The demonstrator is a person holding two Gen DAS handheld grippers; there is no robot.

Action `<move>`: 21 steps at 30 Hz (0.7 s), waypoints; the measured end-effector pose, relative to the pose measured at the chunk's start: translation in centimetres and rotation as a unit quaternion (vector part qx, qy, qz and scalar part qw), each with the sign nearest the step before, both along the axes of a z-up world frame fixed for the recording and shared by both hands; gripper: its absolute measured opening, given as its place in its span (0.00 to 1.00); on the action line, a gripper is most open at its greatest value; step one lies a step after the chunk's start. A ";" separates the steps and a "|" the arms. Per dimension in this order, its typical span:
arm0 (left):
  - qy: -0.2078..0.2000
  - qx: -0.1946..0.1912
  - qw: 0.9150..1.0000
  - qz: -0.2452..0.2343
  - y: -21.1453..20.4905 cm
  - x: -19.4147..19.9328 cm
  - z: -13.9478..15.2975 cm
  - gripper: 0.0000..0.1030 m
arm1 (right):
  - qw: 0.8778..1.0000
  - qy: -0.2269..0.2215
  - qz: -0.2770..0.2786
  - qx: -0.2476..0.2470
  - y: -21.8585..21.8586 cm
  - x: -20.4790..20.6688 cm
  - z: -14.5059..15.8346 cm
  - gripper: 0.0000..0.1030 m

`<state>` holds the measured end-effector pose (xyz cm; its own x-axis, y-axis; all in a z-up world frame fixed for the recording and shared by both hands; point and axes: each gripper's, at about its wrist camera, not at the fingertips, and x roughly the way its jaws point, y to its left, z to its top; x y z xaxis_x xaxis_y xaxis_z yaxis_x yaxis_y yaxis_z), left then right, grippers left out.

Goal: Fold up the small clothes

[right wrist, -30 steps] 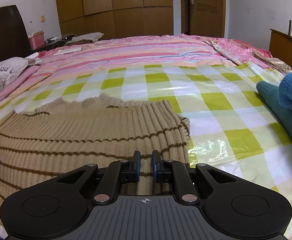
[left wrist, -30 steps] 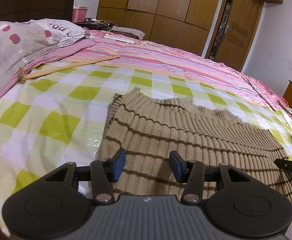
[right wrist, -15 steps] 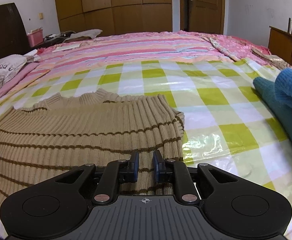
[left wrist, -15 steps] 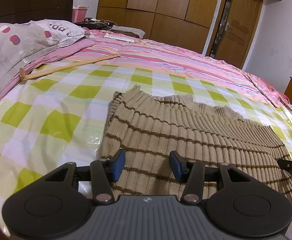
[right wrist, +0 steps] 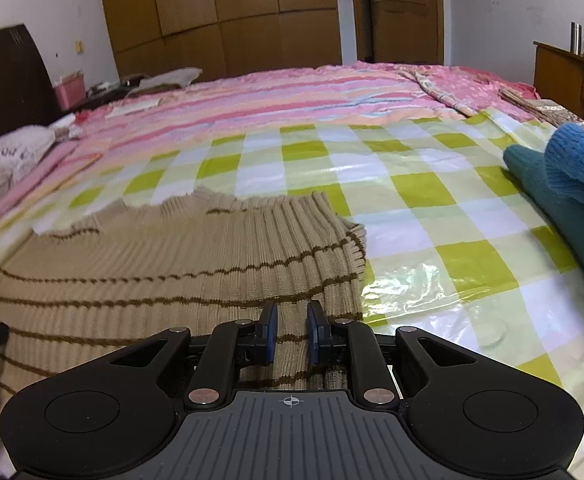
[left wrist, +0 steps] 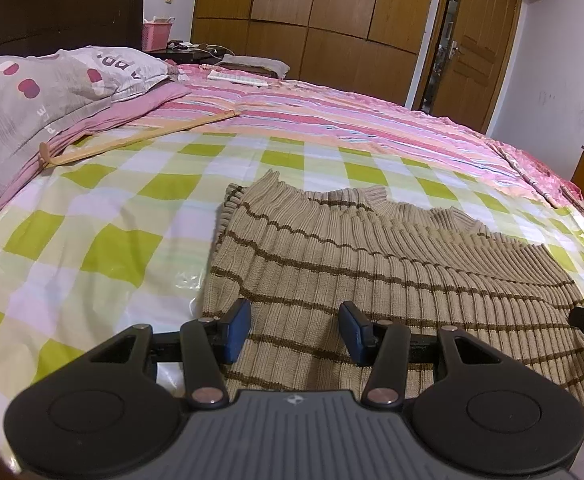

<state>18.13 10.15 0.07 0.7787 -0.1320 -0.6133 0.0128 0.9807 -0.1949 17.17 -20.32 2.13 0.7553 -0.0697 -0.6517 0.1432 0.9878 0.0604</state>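
Note:
A tan ribbed sweater with brown stripes [left wrist: 372,272] [right wrist: 171,264] lies flat on the green-checked plastic sheet [left wrist: 103,248] that covers the bed. My left gripper [left wrist: 295,330] hovers open over the sweater's near left part, its blue pads well apart and clear of the cloth. My right gripper [right wrist: 292,334] sits low over the sweater's near right corner. Its jaws stand a narrow gap apart, and striped knit shows flat through the gap with nothing pinched that I can see. Each view catches the other gripper's black fingertip at its edge.
A teal and a blue knit garment [right wrist: 564,200] lie piled at the right on the sheet. A grey pillow [left wrist: 31,112] and a long wooden stick [left wrist: 131,140] lie at the left. Pink striped bedding [right wrist: 292,92] lies beyond, and a wooden dresser [right wrist: 572,68] stands far right.
My right gripper's jaws have parted slightly. The left gripper and the sweater have stayed as they were.

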 end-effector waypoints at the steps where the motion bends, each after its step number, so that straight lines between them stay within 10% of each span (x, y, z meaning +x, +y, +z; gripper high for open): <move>1: 0.000 0.000 1.000 0.000 0.0 0.0 0.0 0.52 | 1.000 -0.003 -0.001 0.000 -0.1 -0.2 0.1 0.16; 21: -0.013 0.019 1.000 0.000 -1.5 -1.5 1.1 0.52 | 0.998 0.001 -0.050 0.040 -5.2 -2.7 0.4 0.17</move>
<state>16.65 8.61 1.22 0.7940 -0.1095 -0.5980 0.0180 0.9875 -0.1569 14.44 -25.48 2.50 0.7454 -0.0932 -0.6600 0.2420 0.9605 0.1377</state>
